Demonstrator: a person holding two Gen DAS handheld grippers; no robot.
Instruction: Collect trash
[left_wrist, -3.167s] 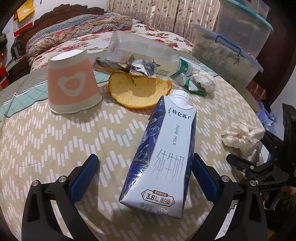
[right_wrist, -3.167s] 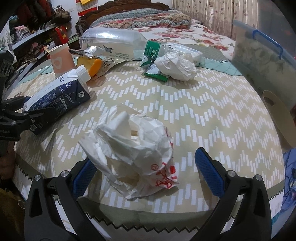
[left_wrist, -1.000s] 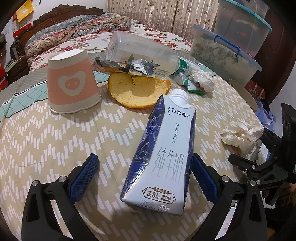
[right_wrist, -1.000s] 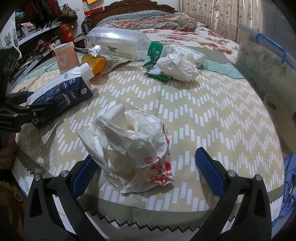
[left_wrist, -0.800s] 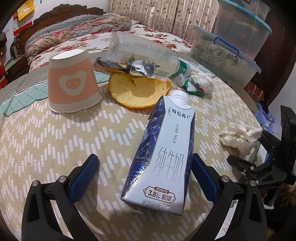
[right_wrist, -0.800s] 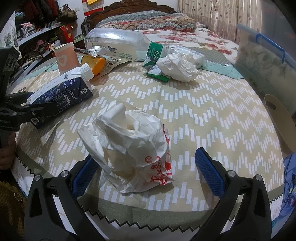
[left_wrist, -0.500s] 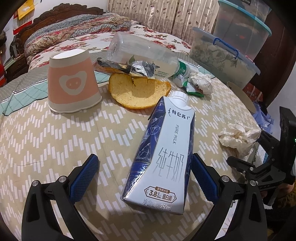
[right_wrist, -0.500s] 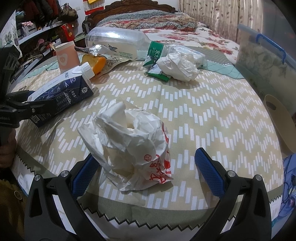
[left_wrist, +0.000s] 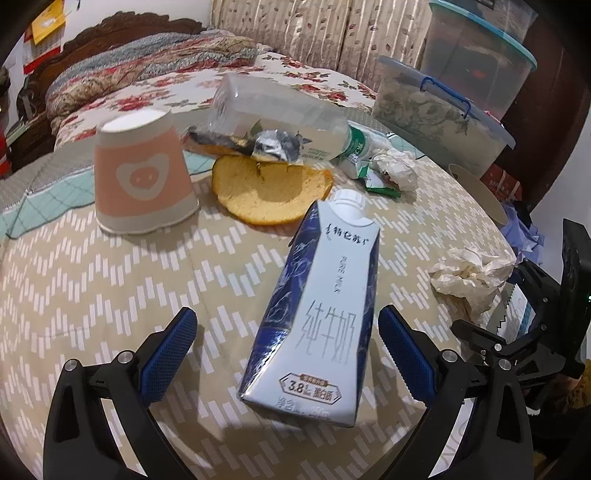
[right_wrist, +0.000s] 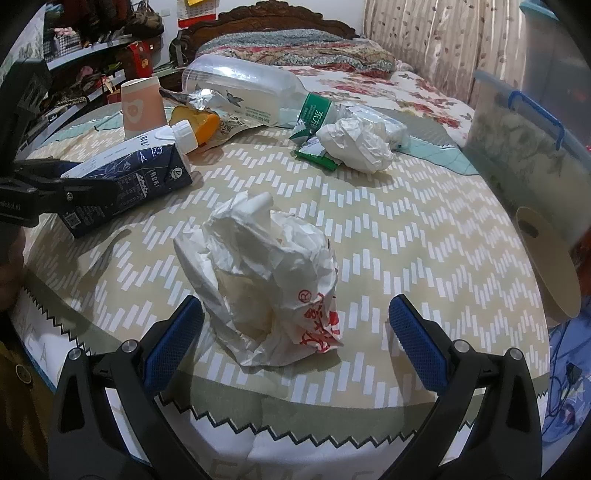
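Observation:
A blue and white milk carton (left_wrist: 321, 310) lies on the round table, between the open fingers of my left gripper (left_wrist: 288, 354), close to the right pad. It also shows in the right wrist view (right_wrist: 129, 181). A crumpled white paper wrapper with red print (right_wrist: 266, 280) stands between the open fingers of my right gripper (right_wrist: 295, 343), nearer the left pad; it shows in the left wrist view (left_wrist: 469, 277). Neither gripper touches its item.
On the table are an upturned pink paper cup (left_wrist: 142, 177), an orange peel (left_wrist: 269, 188), a lying plastic bottle (left_wrist: 273, 118), a foil scrap, a green packet and a white paper ball (right_wrist: 358, 146). A lidded storage bin (left_wrist: 439, 110) and a bed stand behind.
Both grippers have stayed open and shifted only slightly around their items. The wrapper sits a little closer between the right fingers.

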